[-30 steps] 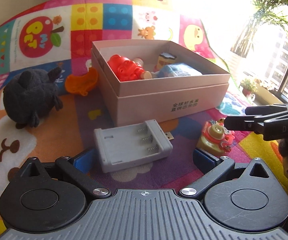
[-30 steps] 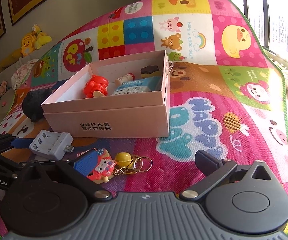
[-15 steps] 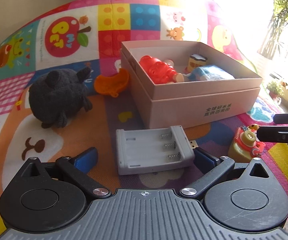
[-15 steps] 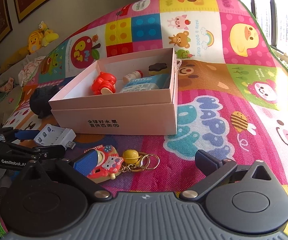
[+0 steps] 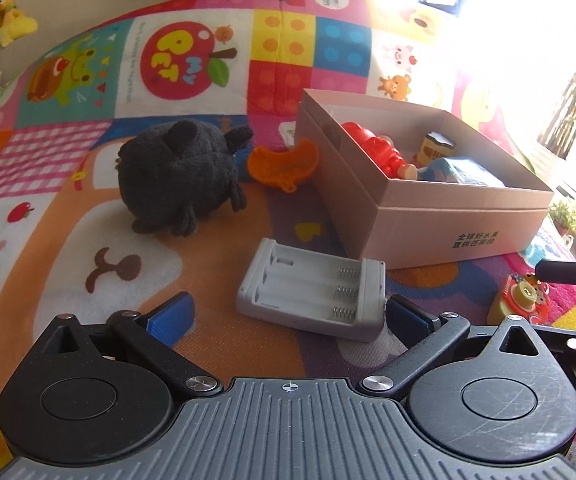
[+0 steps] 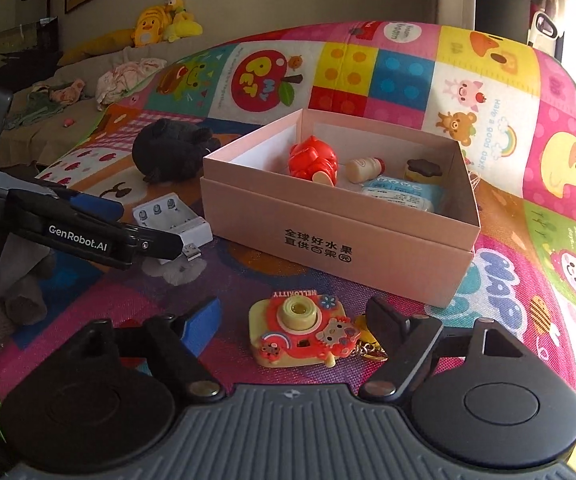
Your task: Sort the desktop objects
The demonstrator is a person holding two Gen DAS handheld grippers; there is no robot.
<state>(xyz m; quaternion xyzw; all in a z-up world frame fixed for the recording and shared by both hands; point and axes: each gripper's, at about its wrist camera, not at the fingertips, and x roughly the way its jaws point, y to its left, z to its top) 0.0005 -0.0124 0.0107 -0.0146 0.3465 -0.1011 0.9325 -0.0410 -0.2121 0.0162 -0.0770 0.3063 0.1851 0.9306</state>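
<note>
A grey battery charger (image 5: 312,296) lies on the play mat between the fingers of my left gripper (image 5: 288,316), which is open; the right pad is close to the charger's end and the left pad stands apart. A pink and yellow toy camera keychain (image 6: 300,332) sits between the fingers of my right gripper (image 6: 294,322). Its jaws are closing, and the left pad is still clear of the toy. The open pink box (image 6: 328,240) behind holds a red toy (image 6: 314,158), a small bottle (image 6: 364,168) and a blue packet (image 6: 400,196).
A black plush (image 5: 180,176) and an orange piece (image 5: 284,162) lie left of the box (image 5: 448,216). The right gripper's finger (image 5: 564,272) hangs over the toy camera (image 5: 520,300). The left gripper's fingers (image 6: 88,236) reach in beside the charger (image 6: 172,220).
The left gripper shifted so the charger now lies between its fingers. The right gripper rolled and moved to centre the toy camera between its fingers, which have narrowed.
</note>
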